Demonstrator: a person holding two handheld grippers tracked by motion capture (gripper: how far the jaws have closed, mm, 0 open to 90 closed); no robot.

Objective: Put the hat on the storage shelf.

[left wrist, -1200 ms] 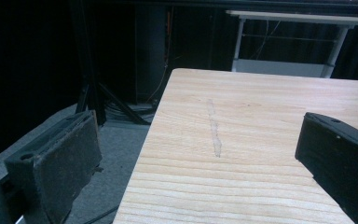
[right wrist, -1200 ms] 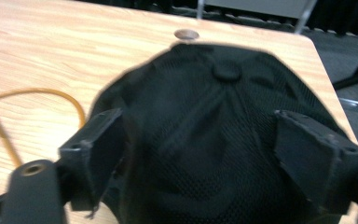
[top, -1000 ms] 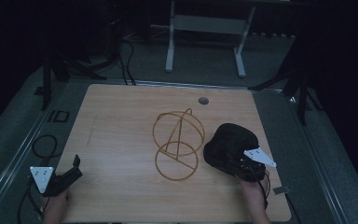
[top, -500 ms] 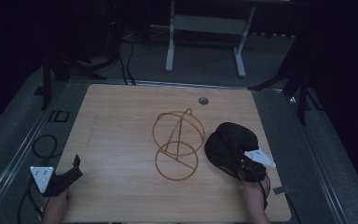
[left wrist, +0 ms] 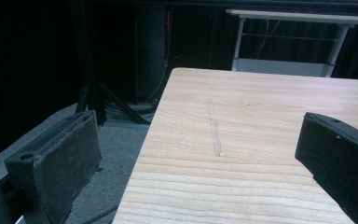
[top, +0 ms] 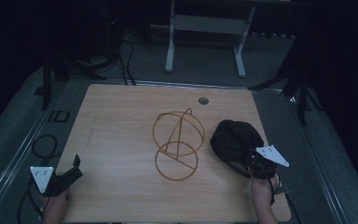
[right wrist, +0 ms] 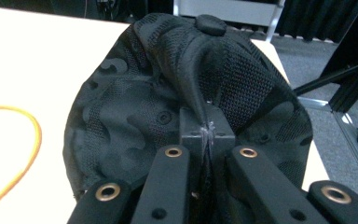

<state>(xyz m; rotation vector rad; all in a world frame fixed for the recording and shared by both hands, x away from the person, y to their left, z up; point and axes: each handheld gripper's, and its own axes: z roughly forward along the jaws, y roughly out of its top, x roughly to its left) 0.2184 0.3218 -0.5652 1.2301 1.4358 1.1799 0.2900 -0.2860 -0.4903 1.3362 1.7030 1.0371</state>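
Observation:
A black mesh cap (top: pixel 235 140) lies on the right side of the wooden table (top: pixel 121 121). My right gripper (top: pixel 256 164) is shut on a pinched fold of the cap's cloth (right wrist: pixel 191 84), and the fold rises from between the jaws of this right gripper (right wrist: pixel 207 133) up toward the crown button. A wire stand of orange rings (top: pixel 177 142) stands in the table's middle, and one ring (right wrist: pixel 14 154) shows at the left of the right gripper view. My left gripper (top: pixel 72 170) rests open at the table's front left corner, and its jaws (left wrist: pixel 200 158) hold nothing.
A round grommet hole (top: pixel 203 100) sits near the table's far edge. A faint scratch (left wrist: pixel 213 128) marks the wood ahead of the left gripper. Cables (top: pixel 42 144) lie on the floor at the left. A metal frame (top: pixel 205 32) stands beyond the table.
The right gripper has shifted slightly with the cap's fold in it. The left gripper and the wire stand have not moved.

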